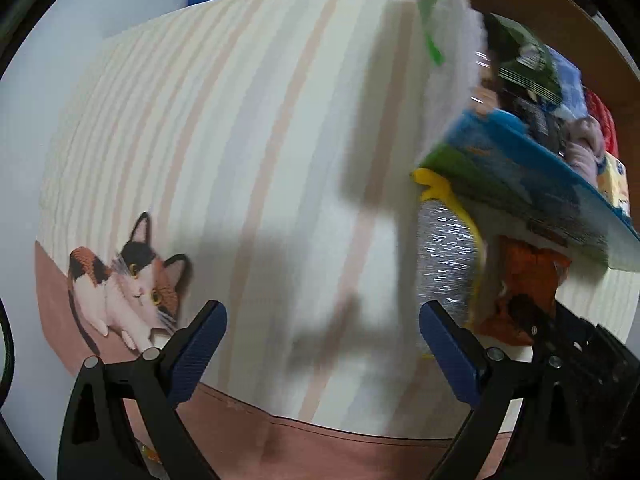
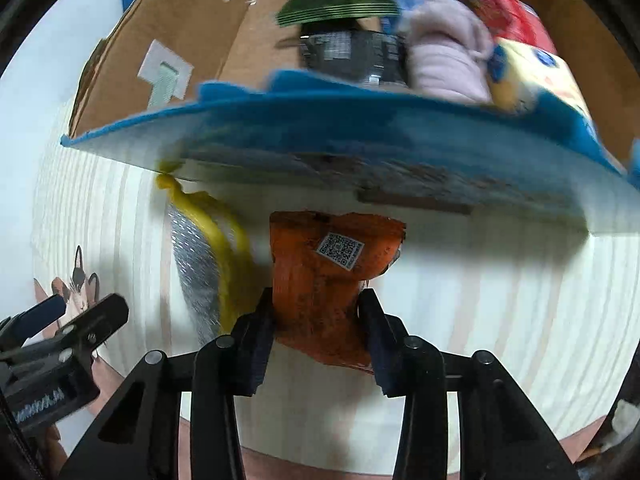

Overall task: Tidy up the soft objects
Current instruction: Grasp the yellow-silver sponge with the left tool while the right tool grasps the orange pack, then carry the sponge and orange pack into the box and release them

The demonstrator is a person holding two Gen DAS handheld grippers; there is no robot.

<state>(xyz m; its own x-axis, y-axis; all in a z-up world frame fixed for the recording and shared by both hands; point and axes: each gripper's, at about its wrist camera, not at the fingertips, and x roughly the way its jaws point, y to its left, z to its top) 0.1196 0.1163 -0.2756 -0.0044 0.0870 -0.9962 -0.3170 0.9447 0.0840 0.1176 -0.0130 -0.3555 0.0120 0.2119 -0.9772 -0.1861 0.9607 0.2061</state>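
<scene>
The right gripper (image 2: pixel 318 320) pinches a crinkly orange bag (image 2: pixel 324 280) with a small square code sticker, just in front of the cardboard box (image 2: pixel 192 32) full of soft things. A flat blue sheet (image 2: pixel 320 136) sticks out over the bag, and a shiny silver pouch (image 2: pixel 196 264) with a yellow tie lies beside it. The left gripper (image 1: pixel 322 344) is spread wide over the striped cloth (image 1: pixel 240 140) with a cat picture (image 1: pixel 132 288).

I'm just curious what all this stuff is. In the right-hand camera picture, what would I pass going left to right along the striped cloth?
Cat picture → the other hand-held gripper → silver bag → yellow cord → orange pouch, pinched in this hand-held gripper.
</scene>
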